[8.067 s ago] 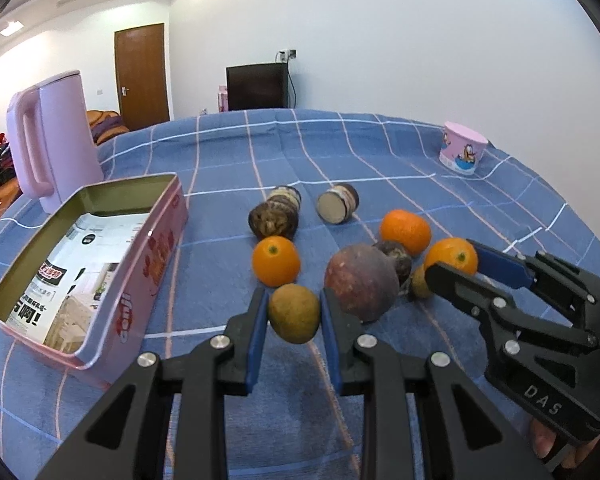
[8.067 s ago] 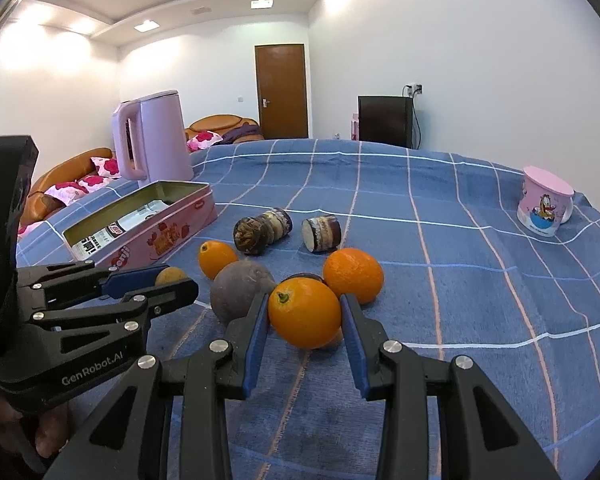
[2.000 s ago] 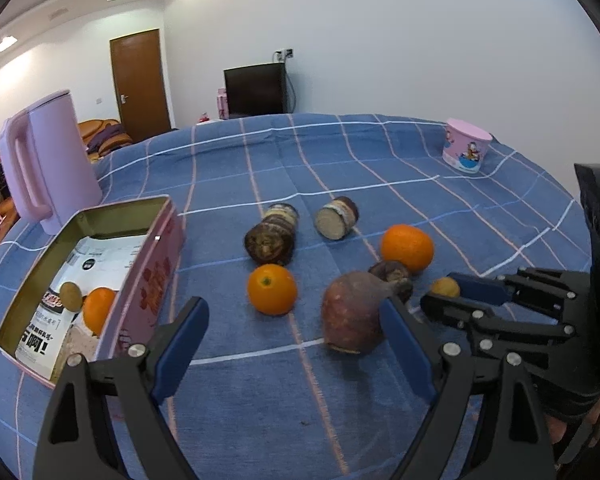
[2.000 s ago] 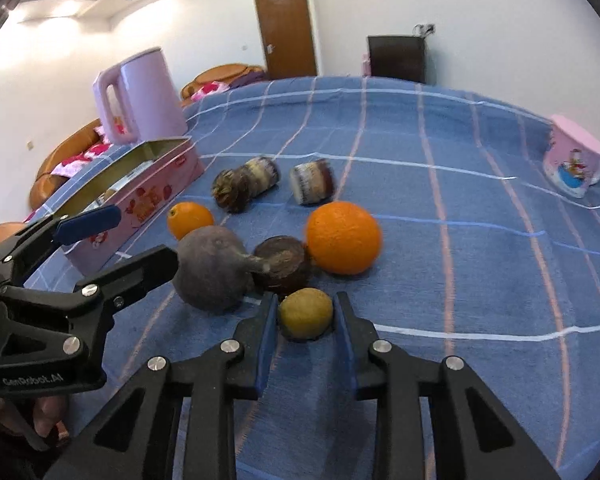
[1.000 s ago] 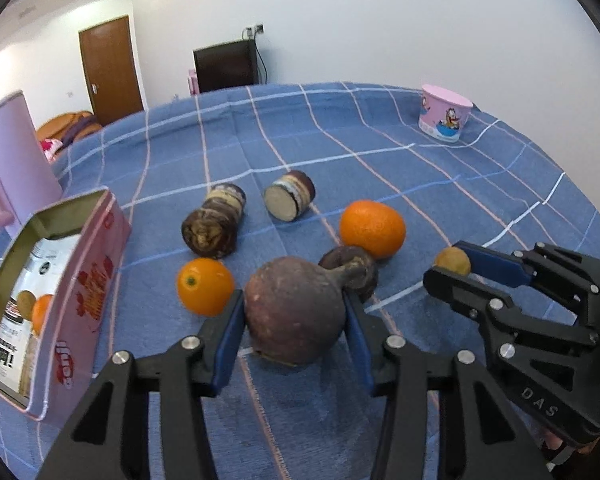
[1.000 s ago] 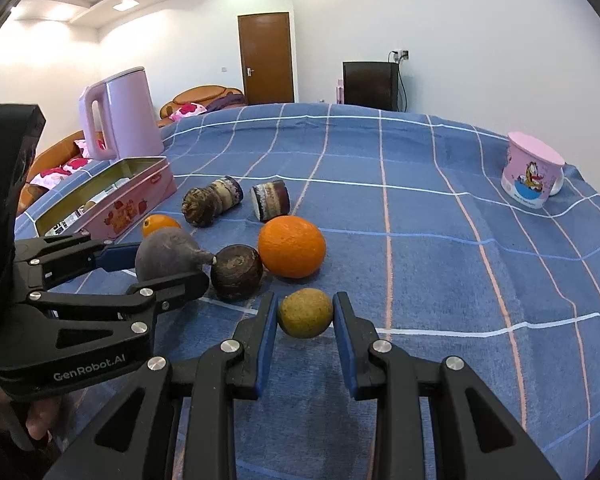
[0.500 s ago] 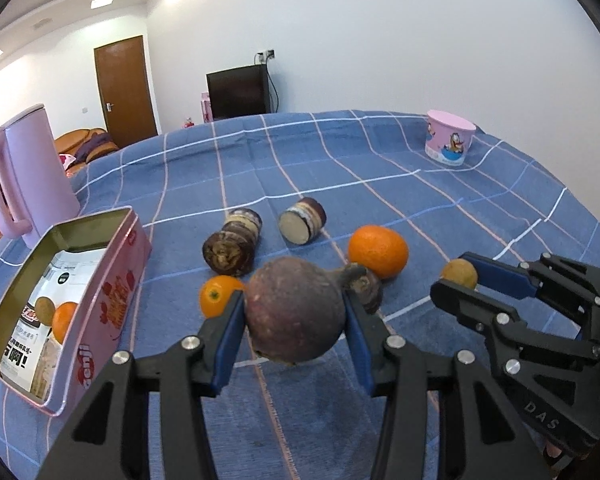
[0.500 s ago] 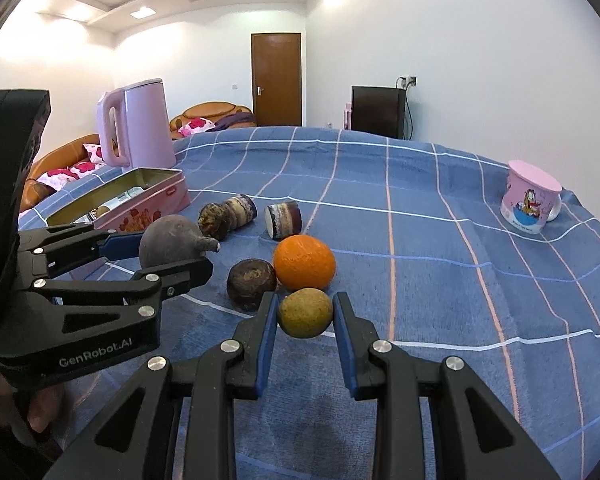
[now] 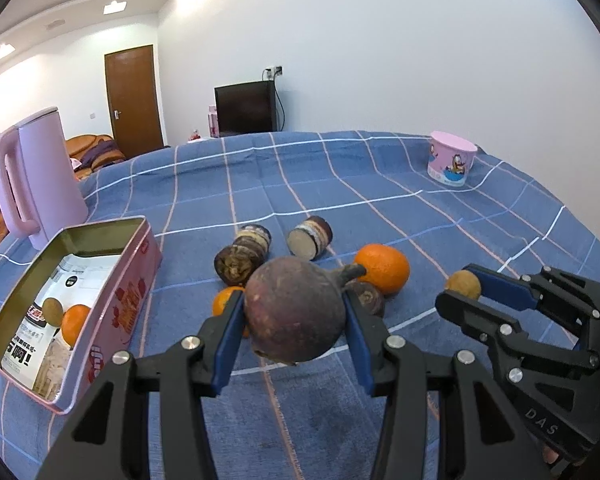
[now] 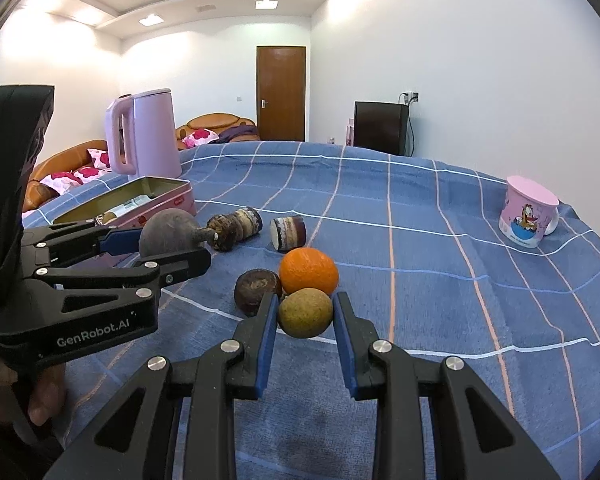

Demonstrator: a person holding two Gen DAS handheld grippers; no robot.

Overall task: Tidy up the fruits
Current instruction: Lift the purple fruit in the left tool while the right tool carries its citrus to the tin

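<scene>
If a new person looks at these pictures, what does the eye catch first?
First, the big dark purple fruit clamped in the left tongs, close to the camera. Next, the small yellow-green fruit gripped by the right tongs. At left, the open pink tin holds two fruits.

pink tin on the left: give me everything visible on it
The pink tin is an open rectangular metal box, no lid visible, with gold-toned inner walls and red cartoon print and lettering on its pink side. It sits flat on the blue checked cloth, just in front of the pink kettle. Inside lie printed paper packets, an orange and a small brownish-green fruit. Neither claw touches it.
</scene>
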